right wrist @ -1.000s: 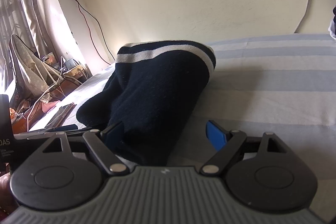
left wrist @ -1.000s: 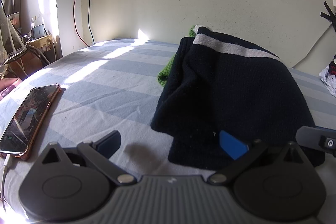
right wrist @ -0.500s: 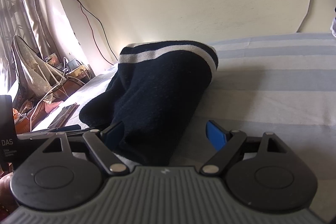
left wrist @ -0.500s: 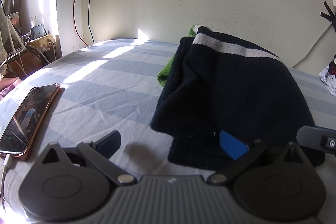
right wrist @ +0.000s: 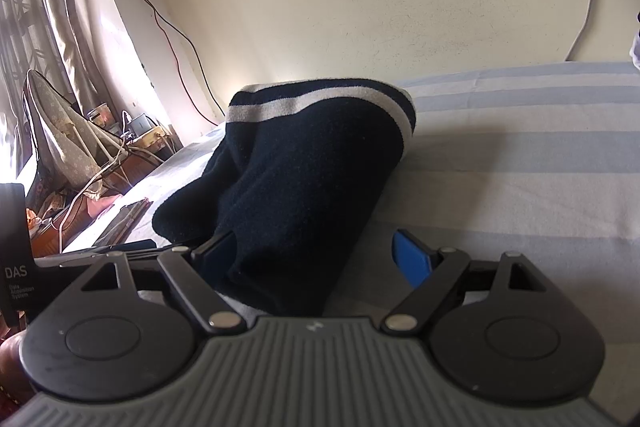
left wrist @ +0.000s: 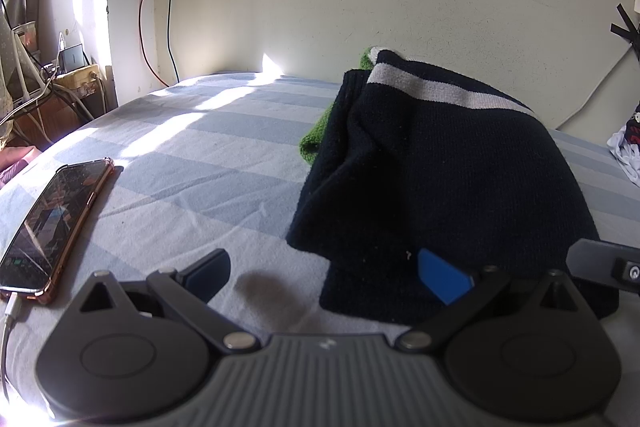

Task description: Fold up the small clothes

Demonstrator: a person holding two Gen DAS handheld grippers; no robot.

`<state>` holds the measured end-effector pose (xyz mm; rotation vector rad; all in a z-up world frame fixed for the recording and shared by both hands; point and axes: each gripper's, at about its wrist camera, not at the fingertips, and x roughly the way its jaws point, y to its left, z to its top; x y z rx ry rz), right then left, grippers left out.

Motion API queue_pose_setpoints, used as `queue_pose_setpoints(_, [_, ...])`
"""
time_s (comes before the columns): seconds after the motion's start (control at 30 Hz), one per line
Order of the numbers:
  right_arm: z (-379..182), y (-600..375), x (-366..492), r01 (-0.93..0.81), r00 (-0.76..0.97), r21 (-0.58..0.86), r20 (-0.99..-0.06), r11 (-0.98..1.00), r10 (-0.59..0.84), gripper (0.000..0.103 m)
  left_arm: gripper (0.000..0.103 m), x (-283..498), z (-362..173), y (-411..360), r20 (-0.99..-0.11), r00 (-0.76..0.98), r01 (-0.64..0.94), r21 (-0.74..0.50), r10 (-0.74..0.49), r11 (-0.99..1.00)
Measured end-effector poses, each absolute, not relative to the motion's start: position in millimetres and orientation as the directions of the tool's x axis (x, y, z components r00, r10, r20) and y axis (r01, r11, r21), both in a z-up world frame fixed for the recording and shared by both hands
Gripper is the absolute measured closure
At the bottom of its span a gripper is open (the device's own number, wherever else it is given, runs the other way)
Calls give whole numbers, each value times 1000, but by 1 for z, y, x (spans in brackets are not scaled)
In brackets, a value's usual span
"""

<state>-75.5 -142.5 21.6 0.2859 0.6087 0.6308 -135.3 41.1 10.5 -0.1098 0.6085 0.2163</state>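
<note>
While both grippers sit low at the sweater's (left wrist: 440,163) near hem — jaws spread, nothing pinched — they look set to grasp.

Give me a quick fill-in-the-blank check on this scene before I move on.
1. The dark sweater carries a ____ stripe.
2. Both the left gripper and the right gripper stand ____.
3. The phone lies on the ____.
4. The cloth peeking from under the sweater is ____.

Missing words: white; open; bed; green
</note>
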Motion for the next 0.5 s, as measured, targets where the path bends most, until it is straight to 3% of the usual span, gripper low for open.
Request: queue_pose_setpoints(0.5, [23, -143, -75, -458, 643, 426, -447, 780, 622, 16, 0, -129, 17, 37, -610, 770, -227, 10, 185, 974])
